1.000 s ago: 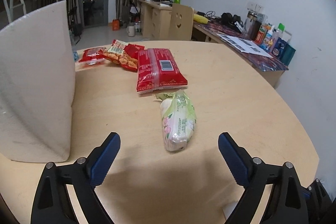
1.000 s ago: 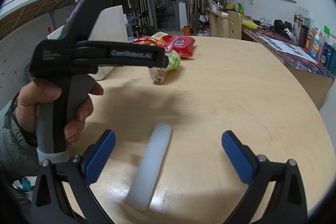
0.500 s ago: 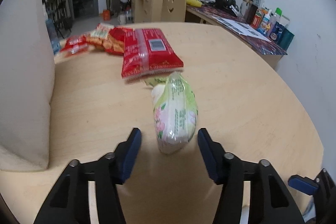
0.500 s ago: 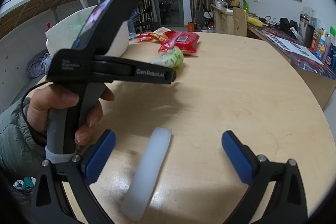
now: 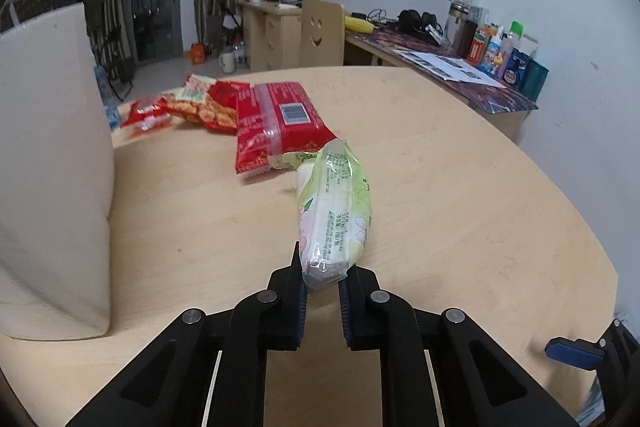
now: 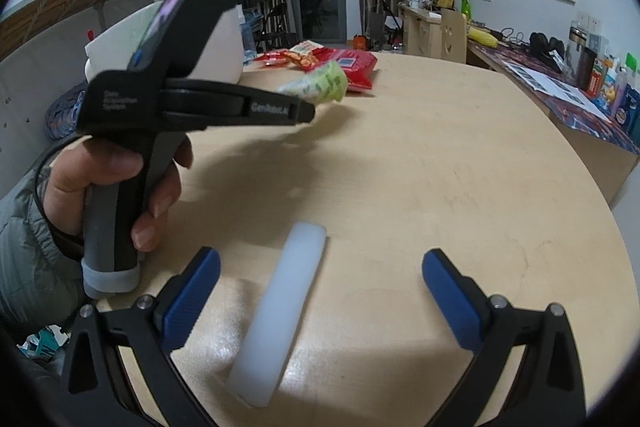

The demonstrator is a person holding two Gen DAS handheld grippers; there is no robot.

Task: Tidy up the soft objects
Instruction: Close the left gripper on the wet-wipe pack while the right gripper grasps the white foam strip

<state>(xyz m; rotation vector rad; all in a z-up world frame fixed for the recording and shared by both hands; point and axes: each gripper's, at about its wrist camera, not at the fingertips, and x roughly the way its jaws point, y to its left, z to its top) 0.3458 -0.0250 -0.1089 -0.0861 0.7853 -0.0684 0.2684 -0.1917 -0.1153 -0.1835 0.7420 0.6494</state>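
While L tool (image 5: 323,291) is closing on green tissue pack (image 5: 334,215), R tool (image 6: 320,291) gapes wide.

Dim indoor light, soft shadows, curved fisheye edges with dark corners.

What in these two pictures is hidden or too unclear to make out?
- Left wrist view: the white foam block runs past the left edge.
- Left wrist view: print on the green tissue pack is too small to read.
- Right wrist view: the left gripper's body hides its fingers and the pack's near end.
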